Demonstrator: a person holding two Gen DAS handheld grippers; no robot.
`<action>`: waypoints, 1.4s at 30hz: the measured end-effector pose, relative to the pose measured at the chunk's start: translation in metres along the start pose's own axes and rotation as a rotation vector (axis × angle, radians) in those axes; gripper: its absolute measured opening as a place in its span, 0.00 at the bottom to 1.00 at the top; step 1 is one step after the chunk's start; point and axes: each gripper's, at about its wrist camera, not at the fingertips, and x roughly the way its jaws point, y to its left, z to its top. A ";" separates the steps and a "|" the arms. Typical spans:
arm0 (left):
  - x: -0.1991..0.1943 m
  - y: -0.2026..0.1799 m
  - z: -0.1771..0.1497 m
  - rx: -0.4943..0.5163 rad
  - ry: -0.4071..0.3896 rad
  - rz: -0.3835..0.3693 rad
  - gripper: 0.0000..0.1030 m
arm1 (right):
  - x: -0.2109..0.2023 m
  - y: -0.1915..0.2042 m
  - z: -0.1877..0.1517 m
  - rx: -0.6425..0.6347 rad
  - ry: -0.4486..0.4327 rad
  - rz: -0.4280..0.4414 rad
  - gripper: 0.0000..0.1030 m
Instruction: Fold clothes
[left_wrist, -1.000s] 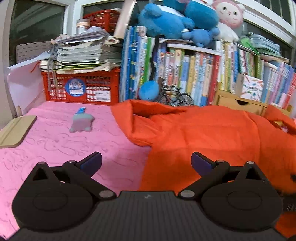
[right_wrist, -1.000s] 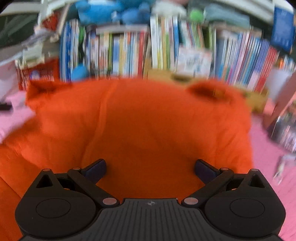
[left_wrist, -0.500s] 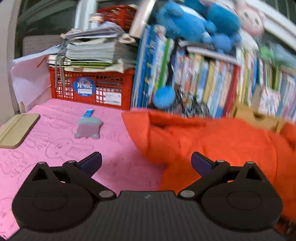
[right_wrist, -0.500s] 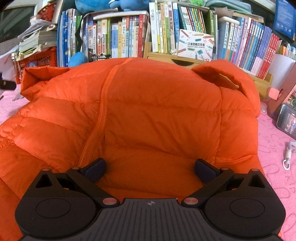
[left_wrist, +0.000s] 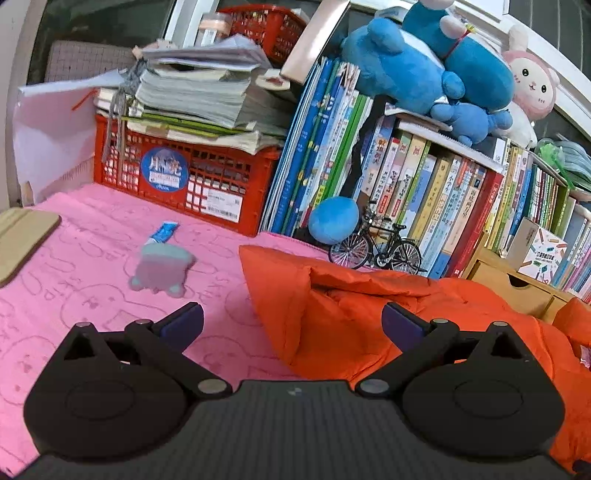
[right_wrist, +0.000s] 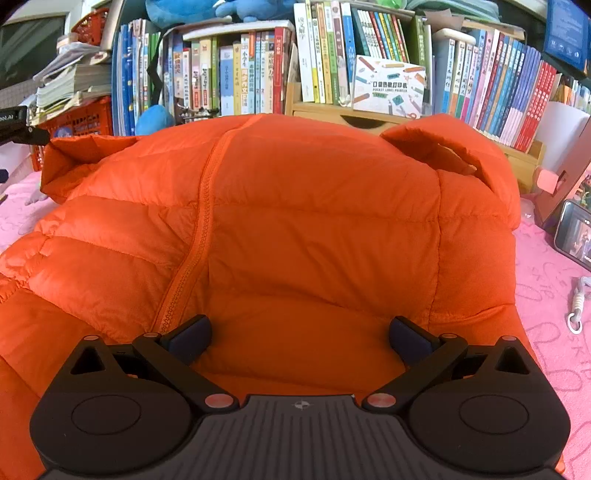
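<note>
While the orange puffer jacket (right_wrist: 295, 229) lies spread out on the pink blanket (left_wrist: 74, 288), both grippers are just hanging over it with nothing in them. The left gripper (left_wrist: 291, 321) has its fingers wide apart and sits over the jacket's left edge, where a folded-over bit of the jacket meets bare blanket. The right gripper (right_wrist: 301, 334) is also spread wide, low over the quilted front, with the zipper (right_wrist: 199, 236) running up just beside its left finger. Lots of clutter around, honestly. On the blanket to the left of the jacket there's a small grey-green toy (left_wrist: 160, 271) with a little blue tube (left_wrist: 164, 232) just behind it, and a wooden board (left_wrist: 22, 240) at the far left edge. Behind all that is a red crate (left_wrist: 184, 177) stacked with papers and notebooks, then a long row of books (left_wrist: 424, 184) with blue plush toys (left_wrist: 424, 62) and a pink bunny plush (left_wrist: 532, 88) on top. A blue ball (left_wrist: 334, 219) and a tiny model bicycle (left_wrist: 376, 247) sit right at the back edge of the jacket, near the collar side. On the right there's a phone (right_wrist: 574, 232) propped up and a small cord with a clasp (right_wrist: 578, 299) lying on the blanket close to the jacket's right side.
</note>
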 end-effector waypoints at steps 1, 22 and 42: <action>0.003 0.000 0.001 0.004 0.003 -0.010 1.00 | 0.000 0.000 0.000 0.001 0.000 0.000 1.00; 0.058 0.038 0.072 0.326 -0.071 0.462 1.00 | 0.002 -0.004 0.001 0.023 0.004 0.017 1.00; 0.001 0.036 0.023 0.190 0.115 0.117 1.00 | 0.002 -0.004 0.001 0.022 0.008 0.014 1.00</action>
